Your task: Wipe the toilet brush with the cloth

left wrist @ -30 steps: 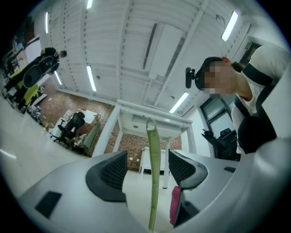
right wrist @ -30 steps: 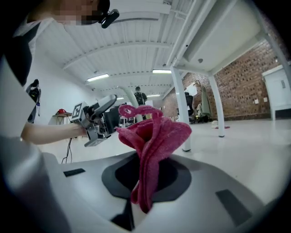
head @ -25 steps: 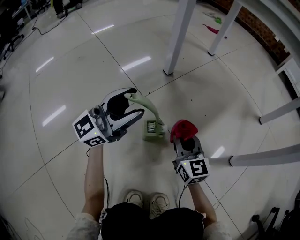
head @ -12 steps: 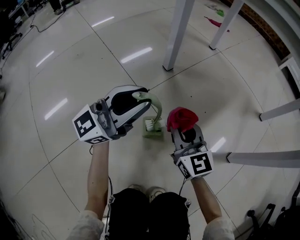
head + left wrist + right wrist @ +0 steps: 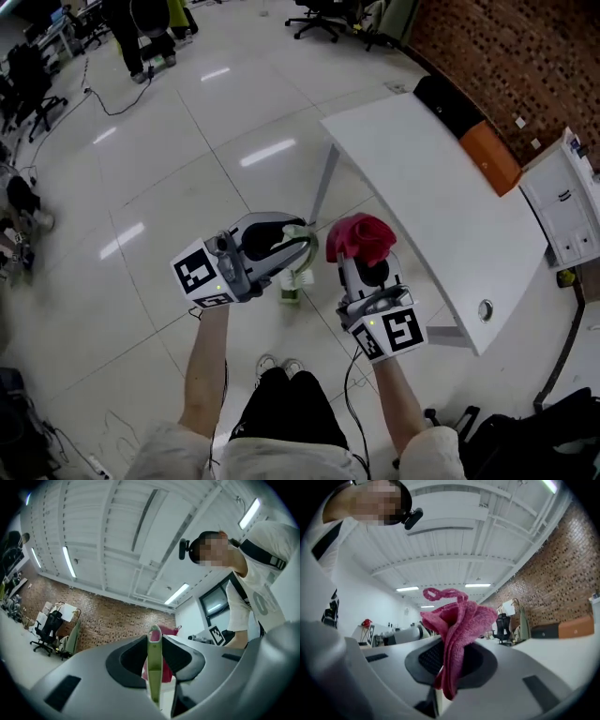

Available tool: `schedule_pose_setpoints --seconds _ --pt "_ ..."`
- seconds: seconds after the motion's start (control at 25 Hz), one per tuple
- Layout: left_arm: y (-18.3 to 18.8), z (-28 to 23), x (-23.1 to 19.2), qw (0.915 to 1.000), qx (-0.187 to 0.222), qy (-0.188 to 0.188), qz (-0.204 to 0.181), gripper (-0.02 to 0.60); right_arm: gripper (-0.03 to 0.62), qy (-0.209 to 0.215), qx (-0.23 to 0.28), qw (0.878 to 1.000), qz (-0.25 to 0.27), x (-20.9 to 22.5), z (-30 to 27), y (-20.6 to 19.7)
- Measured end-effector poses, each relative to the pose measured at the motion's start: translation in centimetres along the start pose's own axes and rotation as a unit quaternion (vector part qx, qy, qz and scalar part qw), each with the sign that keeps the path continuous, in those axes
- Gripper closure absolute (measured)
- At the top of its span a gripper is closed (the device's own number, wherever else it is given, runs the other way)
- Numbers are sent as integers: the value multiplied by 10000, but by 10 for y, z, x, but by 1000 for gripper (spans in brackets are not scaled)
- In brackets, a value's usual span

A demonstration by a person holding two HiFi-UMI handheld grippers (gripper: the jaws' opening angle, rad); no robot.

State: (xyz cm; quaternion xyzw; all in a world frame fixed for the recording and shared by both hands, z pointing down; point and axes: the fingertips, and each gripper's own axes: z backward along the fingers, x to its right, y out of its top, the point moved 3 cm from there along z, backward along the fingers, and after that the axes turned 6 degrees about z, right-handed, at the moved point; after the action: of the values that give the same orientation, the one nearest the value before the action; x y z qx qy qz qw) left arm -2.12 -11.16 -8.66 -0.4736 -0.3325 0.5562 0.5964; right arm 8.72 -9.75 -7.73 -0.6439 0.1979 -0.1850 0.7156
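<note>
Hanging from the left gripper (image 5: 302,246), the toilet brush (image 5: 298,278) is off the floor (image 5: 178,187), bristle end down, in the air in front of the person's shoes (image 5: 277,367). Its pale green handle (image 5: 153,663) stands upright between the left jaws, which have just been closing and now press on it from both sides; the looped top of the handle sticks out above them. The right gripper (image 5: 367,261) is raised just beside the left one, its jaws clamped on a bunched pink cloth (image 5: 359,238) whose folds rise above the jaw tips, with a thin loop at the very top in the right gripper view. Cloth and brush handle are near each other at about the same height, with a narrow gap showing between them in the head view. Each gripper carries its marker cube (image 5: 199,274) at the end nearest the person. A white table (image 5: 441,197) stands to the right of the grippers, with a brick wall (image 5: 525,47) beyond it and office chairs (image 5: 319,14) farther back on the tiled floor.
</note>
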Motion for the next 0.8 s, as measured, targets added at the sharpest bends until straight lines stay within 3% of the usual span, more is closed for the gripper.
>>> schedule_pose_setpoints --seconds 0.08,0.16,0.28,0.4,0.56,0.8 --pt "71 -21 28 9999 -128 39 76 477 562 138 275 9995 -46 -10 6 103" --pt "119 -35 54 9995 -304 0 53 477 563 330 597 9976 -82 -20 14 180" --pt "152 -47 80 9983 -519 -192 -203 477 562 661 1047 9923 67 -32 24 243" --pt "160 -48 101 9972 -567 -273 -412 477 562 1000 1140 9882 200 -45 35 260" --pt "178 -45 112 9974 -431 -288 -507 477 563 1279 1185 9847 -77 -59 44 264" --pt "200 -53 139 9959 -201 -587 -660 477 562 1258 1074 9842 -625 -63 52 237"
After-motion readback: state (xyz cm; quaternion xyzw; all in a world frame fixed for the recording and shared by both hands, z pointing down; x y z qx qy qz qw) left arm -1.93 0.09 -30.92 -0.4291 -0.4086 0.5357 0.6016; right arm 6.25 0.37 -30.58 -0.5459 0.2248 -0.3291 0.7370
